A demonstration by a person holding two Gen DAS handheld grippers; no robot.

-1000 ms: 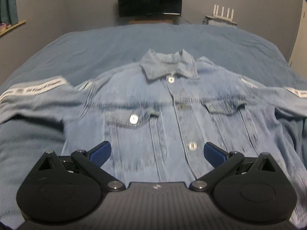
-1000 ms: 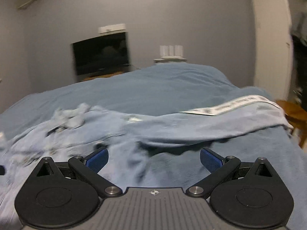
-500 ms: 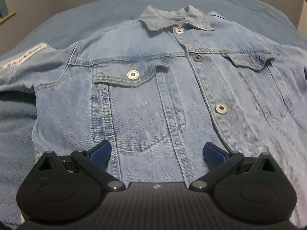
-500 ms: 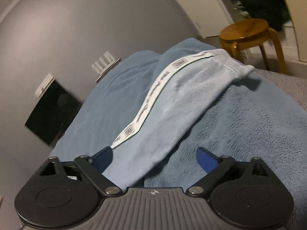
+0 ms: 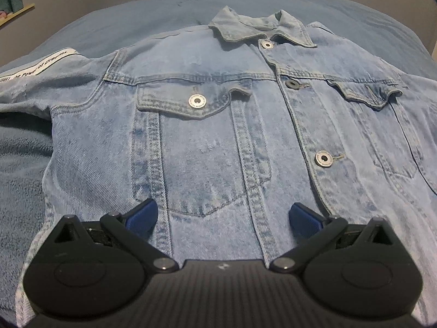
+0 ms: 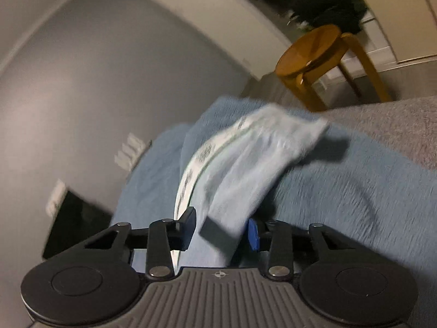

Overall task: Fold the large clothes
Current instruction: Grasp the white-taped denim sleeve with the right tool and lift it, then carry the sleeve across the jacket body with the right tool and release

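The jacket (image 5: 224,125) lies face up on the bed (image 5: 142,16), collar away from the left gripper (image 5: 222,216), whose jaws are spread wide above the hem, holding nothing. The sleeve (image 6: 245,169) runs straight away from the right gripper (image 6: 221,229); its jaws are narrowed around the cloth, though blur hides whether they pinch it. The right gripper is nearer for folding it inward.

"Power of Dreams" is printed in dark letters on a white strip (image 5: 45,64) sewn along the sleeve of a denim jacket (image 5: 218,136). Print on a second sleeve strip (image 6: 191,175), seen by the right wrist camera, is blurred past reading.
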